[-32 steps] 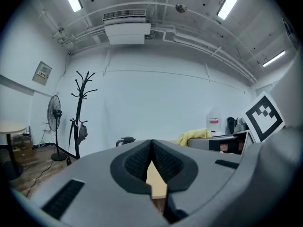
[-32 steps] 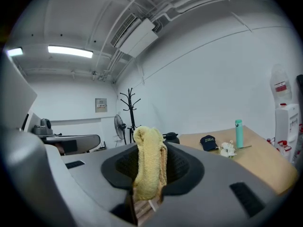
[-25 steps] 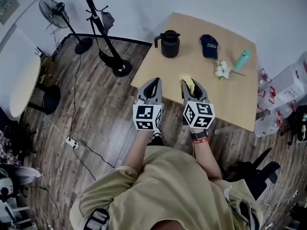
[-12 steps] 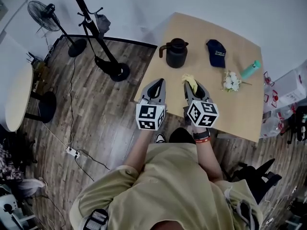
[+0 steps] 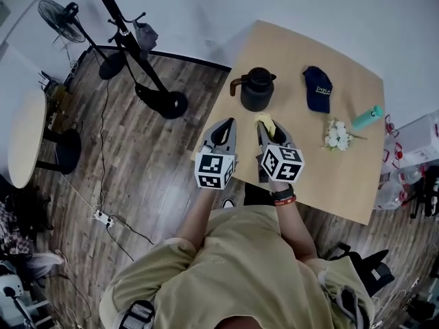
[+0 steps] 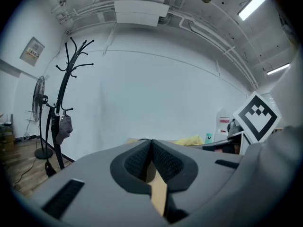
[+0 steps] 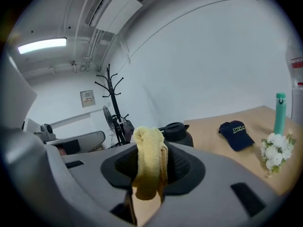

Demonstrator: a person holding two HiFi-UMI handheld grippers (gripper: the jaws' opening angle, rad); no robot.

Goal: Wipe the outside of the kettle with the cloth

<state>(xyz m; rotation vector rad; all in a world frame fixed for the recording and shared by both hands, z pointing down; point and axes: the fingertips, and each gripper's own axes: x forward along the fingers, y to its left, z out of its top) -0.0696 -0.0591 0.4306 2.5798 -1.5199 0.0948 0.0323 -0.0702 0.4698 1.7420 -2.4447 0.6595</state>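
Observation:
A black kettle [image 5: 257, 90] with a lid and side handle stands on the light wooden table [image 5: 343, 177], just beyond both grippers. My right gripper [image 5: 268, 125] is shut on a yellow cloth [image 5: 267, 122], a short way in front of the kettle. In the right gripper view the cloth [image 7: 149, 163] hangs bunched between the jaws, and the kettle [image 7: 178, 131] shows right behind it. My left gripper [image 5: 223, 129] hovers at the table's left edge, beside the right one. Its jaws [image 6: 151, 147] are shut with nothing between them.
A navy cap [image 5: 317, 89], a small bunch of white flowers [image 5: 336, 135] and a teal bottle [image 5: 367, 117] lie on the table to the kettle's right. A black coat stand [image 5: 140, 53] and a floor fan [image 5: 58, 14] stand on the wooden floor at left.
The table and kettle have come closer to both grippers. The right gripper still holds the cloth, now nearer the kettle. The left gripper stays shut beside it.

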